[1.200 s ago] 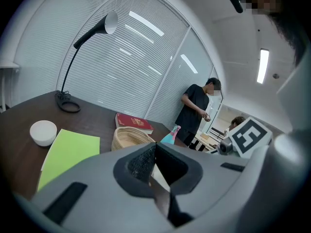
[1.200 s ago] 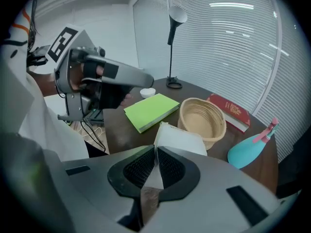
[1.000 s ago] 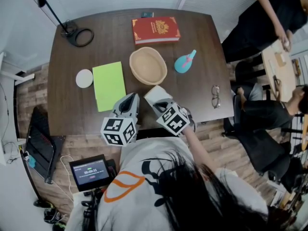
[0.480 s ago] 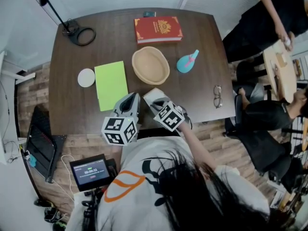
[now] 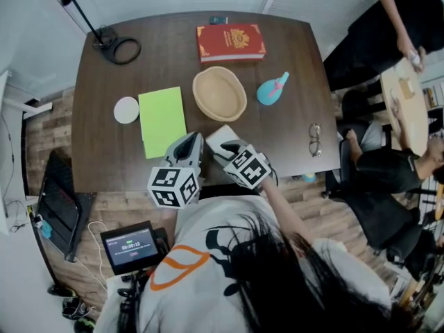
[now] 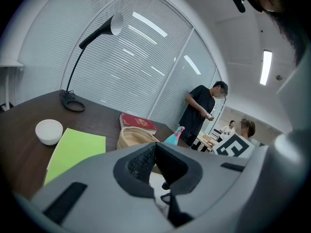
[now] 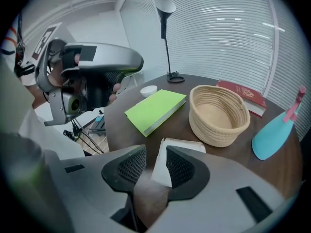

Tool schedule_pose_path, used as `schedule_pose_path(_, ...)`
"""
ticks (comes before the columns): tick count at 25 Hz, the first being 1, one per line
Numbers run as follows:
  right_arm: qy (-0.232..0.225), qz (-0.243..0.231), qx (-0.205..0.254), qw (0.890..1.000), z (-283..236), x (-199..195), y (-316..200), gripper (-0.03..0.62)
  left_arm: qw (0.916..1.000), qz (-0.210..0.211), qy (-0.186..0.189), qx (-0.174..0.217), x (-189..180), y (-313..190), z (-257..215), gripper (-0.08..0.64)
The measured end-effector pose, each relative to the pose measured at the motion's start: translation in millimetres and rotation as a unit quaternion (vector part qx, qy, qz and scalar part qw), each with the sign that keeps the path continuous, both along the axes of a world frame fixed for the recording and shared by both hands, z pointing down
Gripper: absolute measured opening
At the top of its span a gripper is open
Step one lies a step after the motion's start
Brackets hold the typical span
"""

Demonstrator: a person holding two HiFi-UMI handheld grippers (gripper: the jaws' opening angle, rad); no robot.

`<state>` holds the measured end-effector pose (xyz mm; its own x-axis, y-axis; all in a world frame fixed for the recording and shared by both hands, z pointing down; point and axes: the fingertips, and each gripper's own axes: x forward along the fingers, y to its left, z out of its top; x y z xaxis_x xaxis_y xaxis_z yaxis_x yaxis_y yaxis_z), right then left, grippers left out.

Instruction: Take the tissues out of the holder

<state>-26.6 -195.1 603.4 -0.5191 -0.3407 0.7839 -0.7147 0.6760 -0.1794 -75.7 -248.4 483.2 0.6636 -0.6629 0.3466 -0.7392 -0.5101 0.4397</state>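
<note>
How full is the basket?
Empty: the right gripper view looks into the basket and shows only its bare woven bottom.

White tissue holder [image 5: 220, 137] near woven basket [image 5: 219, 94]

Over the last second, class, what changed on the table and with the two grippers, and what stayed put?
The right gripper is opening its jaws, with the white tissue holder between them, unpressed. The left gripper stayed shut; basket, red book and green notebook stayed put.
</note>
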Motion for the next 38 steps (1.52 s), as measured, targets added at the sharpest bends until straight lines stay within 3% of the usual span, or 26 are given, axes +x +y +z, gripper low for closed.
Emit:
schedule_pose_path(7,-0.052,0.059,0.020,0.997,-24.2,7.2,-7.7,0.129,1.0000,0.008,0.000,0.002,3.9,4.8,0.4,0.000)
schedule_pose_path(14,-0.074,0.111,0.058,0.989,-49.9,10.2,-8.8,0.123,0.9998,0.016,-0.001,0.007,1.6,15.0,-2.2,0.000)
schedule_pose_path(22,-0.117,0.178,0.086,0.973,-68.9,12.4,-0.3,0.043,0.9995,0.031,-0.003,0.010,-3.7,32.1,1.3,0.000)
schedule_pose_path(30,-0.130,0.214,0.097,0.963,-66.0,26.6,46.2,0.023,0.9987,0.050,0.005,0.006,7.0,77.5,11.3,0.000)
schedule_pose_path(38,-0.134,0.230,0.099,0.959,-71.7,27.2,41.0,0.018,0.9980,0.064,0.002,-0.004,6.3,78.8,13.7,0.000)
